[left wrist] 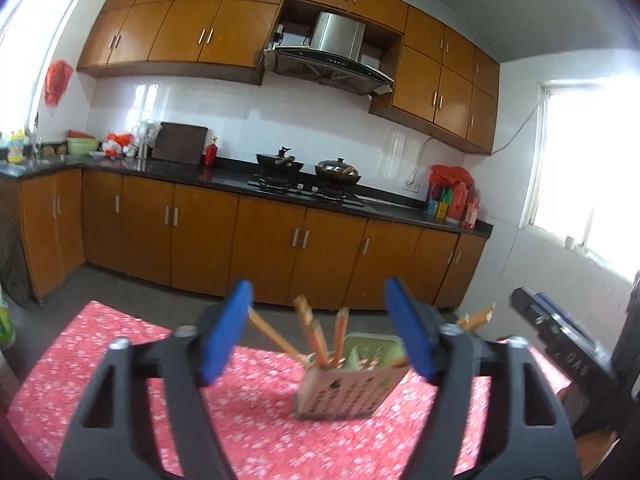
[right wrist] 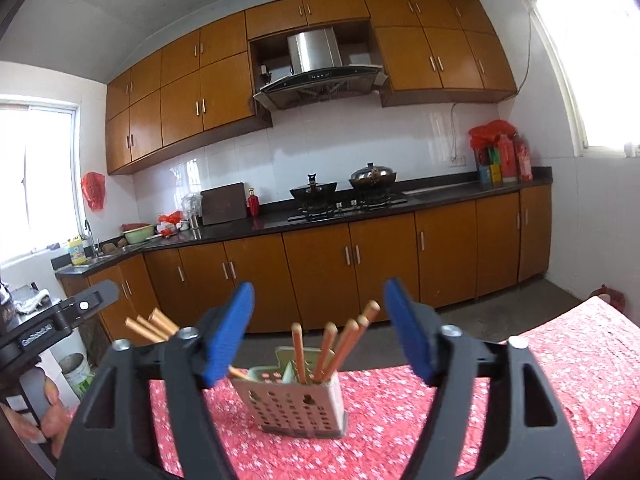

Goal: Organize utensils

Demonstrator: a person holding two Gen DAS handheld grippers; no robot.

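STEP: I read a release just done, chopsticks (left wrist: 316, 334) standing in the holder (left wrist: 344, 384) at lower centre on the red cloth (left wrist: 120, 360) | LEFT: left gripper (left wrist: 318, 336) jaws apart, empty | RIGHT: right gripper (right wrist: 318, 334) jaws apart, empty | NEXT: I judge backing off clear of the leaning sticks, then seeking any remaining utensils.

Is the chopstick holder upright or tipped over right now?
Upright. The chopstick holder stands on its base on the red tablecloth, chopsticks sticking up out of it.
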